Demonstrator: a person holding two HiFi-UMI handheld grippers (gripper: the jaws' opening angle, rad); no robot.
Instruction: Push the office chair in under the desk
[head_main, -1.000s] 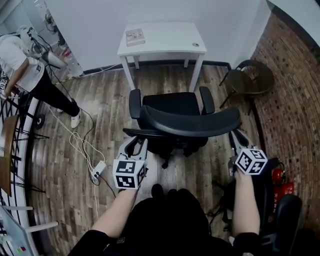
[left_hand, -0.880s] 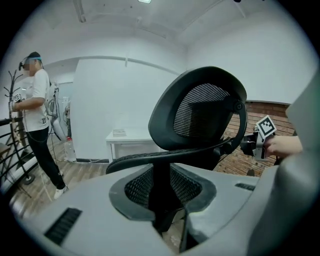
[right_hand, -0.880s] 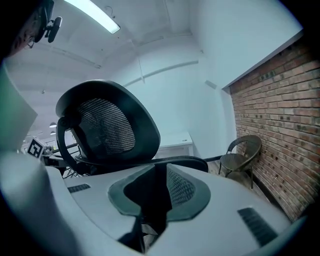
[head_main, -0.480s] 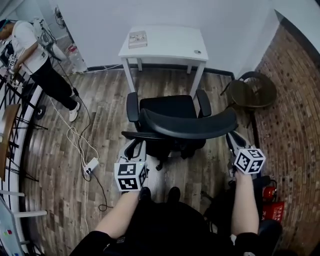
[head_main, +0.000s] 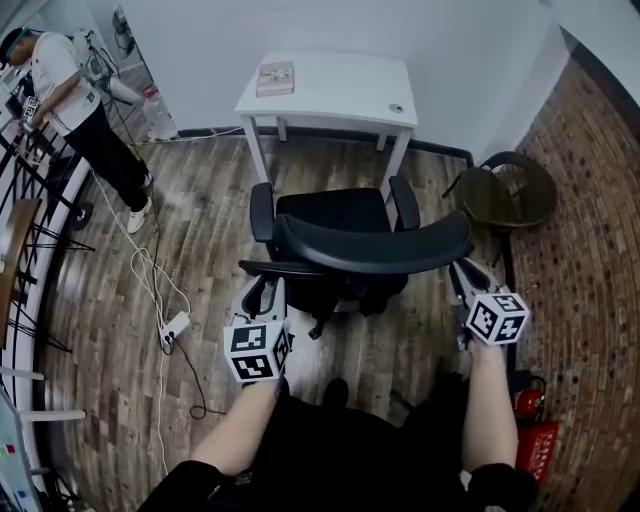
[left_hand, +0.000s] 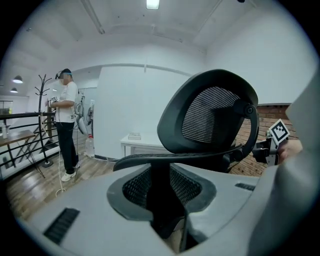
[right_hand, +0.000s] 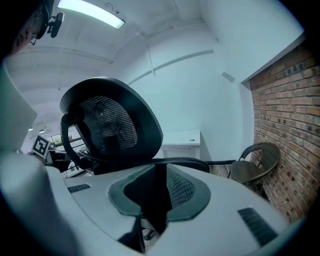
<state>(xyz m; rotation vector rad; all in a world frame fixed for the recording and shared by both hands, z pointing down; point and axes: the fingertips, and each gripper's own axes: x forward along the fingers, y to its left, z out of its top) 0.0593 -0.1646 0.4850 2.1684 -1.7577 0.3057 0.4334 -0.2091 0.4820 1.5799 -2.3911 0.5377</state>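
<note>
- Centre of the head view: the office chair (head_main: 340, 215) stands on the wood floor (head_main: 200, 220), its seat turned toward the white surface (head_main: 330, 95) at the upper middle.
- It is all black: a padded seat, two curved armrests, a broad curved backrest (head_main: 375, 250) with a mesh panel, and a thin bar running below it.
- The seat's front edge sits just short of the surface's legs, with none of the chair under the top.
- At the backrest's left end, the left gripper (head_main: 265, 288) has its fingers narrowed onto a dark upright piece of the chair frame, which fills the gap between them.
- At the right end, the right gripper (head_main: 462, 272) has just been closing; its fingers now clamp a dark frame piece too.
- A booklet (head_main: 275, 77) lies on the surface.
- A wicker chair (head_main: 510, 190) stands at the right by the brick wall (head_main: 590, 260).
- A person (head_main: 70, 100) stands at the upper left.
</note>
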